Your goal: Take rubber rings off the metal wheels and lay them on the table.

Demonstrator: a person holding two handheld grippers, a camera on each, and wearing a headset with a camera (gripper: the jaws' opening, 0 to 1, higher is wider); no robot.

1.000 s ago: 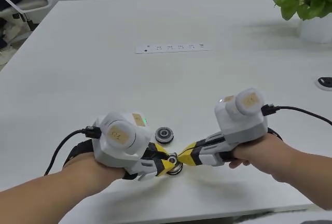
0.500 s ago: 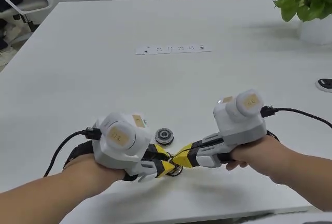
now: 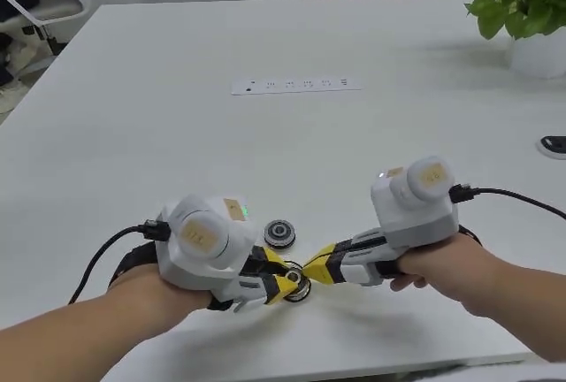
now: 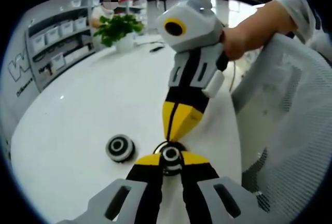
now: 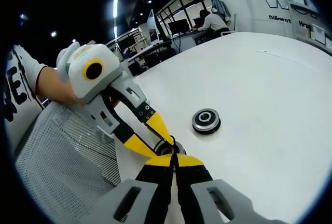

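Head view puts our left gripper (image 3: 285, 283) and right gripper (image 3: 311, 274) meeting at a metal wheel (image 3: 298, 286) by the table's (image 3: 265, 152) near edge, second wheel (image 3: 279, 233) nearby; left gripper view shows jaws clamping that wheel (image 4: 171, 155); right gripper view, jaws pressed together at its rim.

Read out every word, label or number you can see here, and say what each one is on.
"W": large dark letter on the white wall, left gripper view; the rest is cut off.
"Diligent": small dark print on the wall, right gripper view; the words after it are blurred.
Tan stickers on the white hand-held housings: too blurred to read.
Long white power strip: markings too small to read.
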